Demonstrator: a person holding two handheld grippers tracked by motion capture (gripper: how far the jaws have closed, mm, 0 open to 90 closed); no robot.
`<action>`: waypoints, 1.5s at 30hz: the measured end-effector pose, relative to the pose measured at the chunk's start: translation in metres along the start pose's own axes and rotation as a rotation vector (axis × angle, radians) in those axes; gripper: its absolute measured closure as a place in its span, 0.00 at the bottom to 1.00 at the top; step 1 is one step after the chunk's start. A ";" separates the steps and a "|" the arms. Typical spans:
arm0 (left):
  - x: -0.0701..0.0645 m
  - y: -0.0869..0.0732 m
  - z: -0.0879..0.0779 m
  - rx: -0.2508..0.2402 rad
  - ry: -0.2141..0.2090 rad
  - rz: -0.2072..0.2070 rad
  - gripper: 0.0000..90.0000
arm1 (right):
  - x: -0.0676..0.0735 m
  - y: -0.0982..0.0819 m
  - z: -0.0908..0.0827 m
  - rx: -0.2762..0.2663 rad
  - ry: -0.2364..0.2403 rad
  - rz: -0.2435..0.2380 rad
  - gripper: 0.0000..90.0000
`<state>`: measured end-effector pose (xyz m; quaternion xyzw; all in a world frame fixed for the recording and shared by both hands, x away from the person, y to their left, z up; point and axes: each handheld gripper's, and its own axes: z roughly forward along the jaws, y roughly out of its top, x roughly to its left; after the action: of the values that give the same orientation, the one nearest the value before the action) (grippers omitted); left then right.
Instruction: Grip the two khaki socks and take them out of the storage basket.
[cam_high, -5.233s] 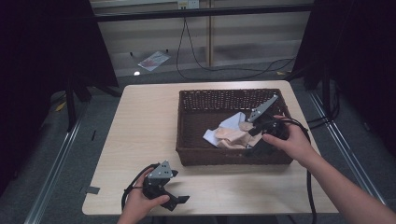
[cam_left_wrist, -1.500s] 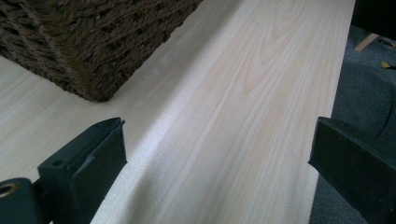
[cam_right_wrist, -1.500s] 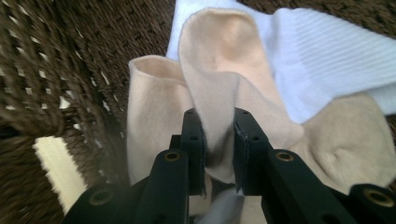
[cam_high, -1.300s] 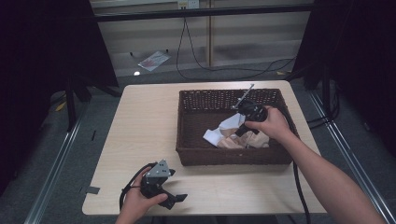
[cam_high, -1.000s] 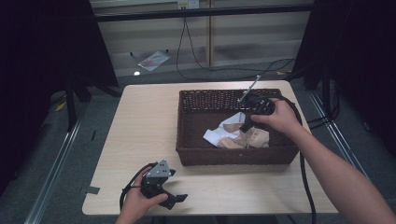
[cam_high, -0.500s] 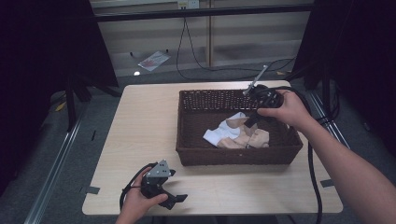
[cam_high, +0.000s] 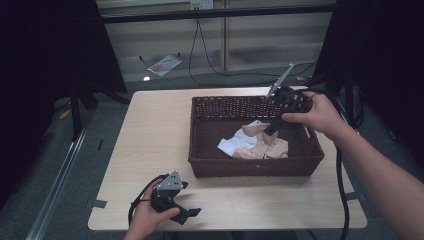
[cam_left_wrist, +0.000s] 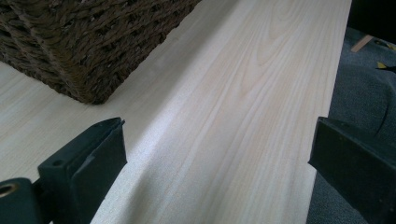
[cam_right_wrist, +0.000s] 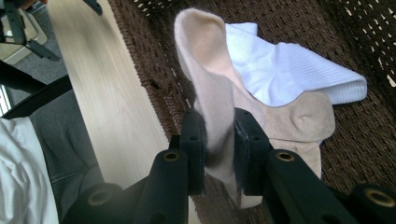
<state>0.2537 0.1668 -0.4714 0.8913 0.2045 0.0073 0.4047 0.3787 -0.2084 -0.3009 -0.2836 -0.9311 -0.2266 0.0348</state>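
High view. I log one wicker basket (cam_high: 305, 162) on the right half of the table (cam_high: 150, 130). Inside it lies a small heap: a beige sock (cam_high: 264, 145), a second beige sock (cam_high: 250, 154) and a white sock (cam_high: 234, 146). My right gripper (cam_high: 270, 135) hangs over the basket's middle, my hand at about 2 o'clock from the heap, with the beige sock trailing down from its tip to the pile. My left gripper (cam_high: 186, 214) rests on the table at 7 o'clock from the basket, near the front edge.

Left gripper view. Fingers (cam_left_wrist: 84, 165) spread wide with nothing between them; bare table ahead, a basket corner (cam_left_wrist: 88, 51) at 11 o'clock.

Right gripper view. Fingers (cam_right_wrist: 194, 154) pinched narrowly on the beige sock (cam_right_wrist: 205, 79), which passes between them and stands up ahead toward 12 o'clock. The white sock (cam_right_wrist: 289, 70) lies at 1 o'clock, and the second beige sock (cam_right_wrist: 299, 119) at 3 o'clock, both on the basket floor.

Handling note. I judge the step to be lifting one sock clear of the heap. I would hold the pinch firm, raise straight up until the trailing end leaves the other socks, watch that neither clings to it, and only then carry it over the basket rim.
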 end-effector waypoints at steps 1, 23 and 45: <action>0.000 0.000 0.000 -0.004 -0.001 -0.001 0.04 | 0.001 0.000 -0.001 0.000 0.001 -0.005 0.85; -0.001 0.000 0.001 0.001 -0.004 -0.001 0.04 | 0.037 -0.011 -0.014 -0.034 0.094 -0.119 0.84; -0.001 0.000 0.001 -0.004 -0.002 -0.007 0.04 | 0.056 -0.022 0.016 0.010 0.182 -0.163 0.84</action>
<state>0.2526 0.1658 -0.4721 0.8898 0.2071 0.0051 0.4065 0.3206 -0.1891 -0.3130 -0.1848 -0.9453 -0.2487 0.1022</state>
